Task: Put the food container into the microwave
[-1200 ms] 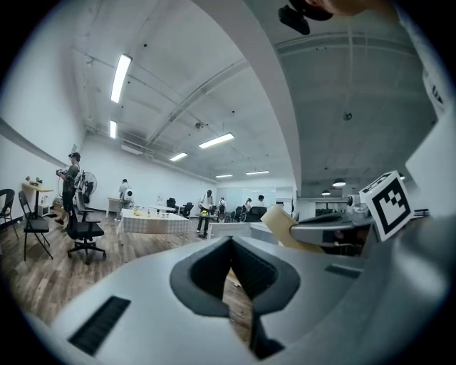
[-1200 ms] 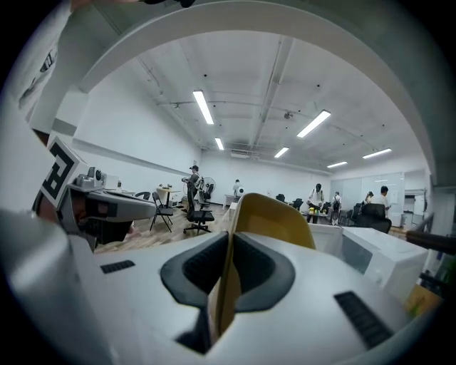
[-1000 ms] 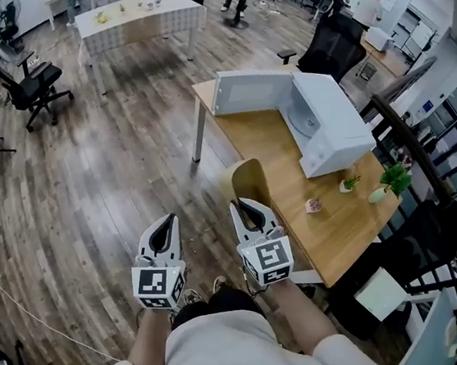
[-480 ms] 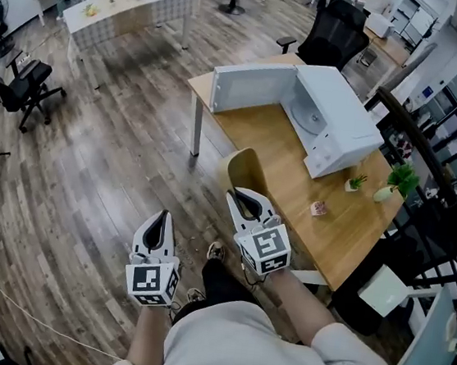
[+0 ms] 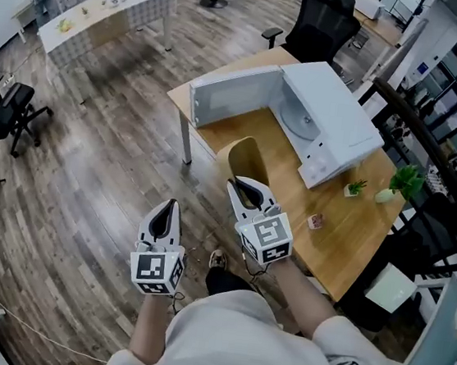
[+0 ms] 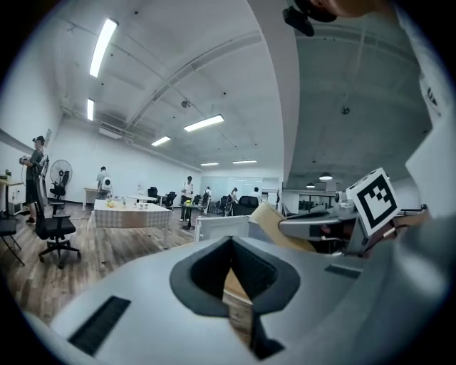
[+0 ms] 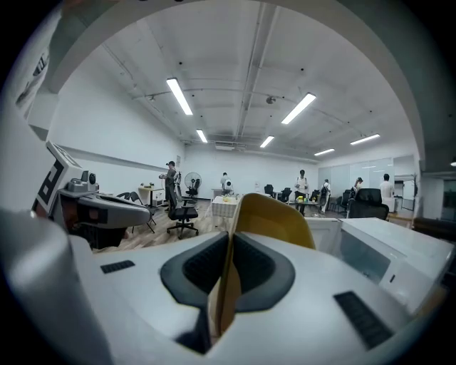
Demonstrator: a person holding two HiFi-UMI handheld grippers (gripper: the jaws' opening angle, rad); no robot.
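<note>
1. Tan paper food container (image 5: 246, 157) is standing upright, clamped edge-on between the right gripper (image 5: 249, 195) fingers.
2. Open white microwave (image 5: 335, 124) is lying ahead and to the right on the wooden worktop (image 5: 347, 229), nearer this hand.
3. Left gripper (image 5: 164, 215) fingers are resting together, empty.

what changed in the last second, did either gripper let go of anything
The person walked toward the table, so both grippers and the container came nearer the microwave. Nothing was taken or let go: the right gripper stays shut on the container, the left gripper shut and empty, the door open.
</note>
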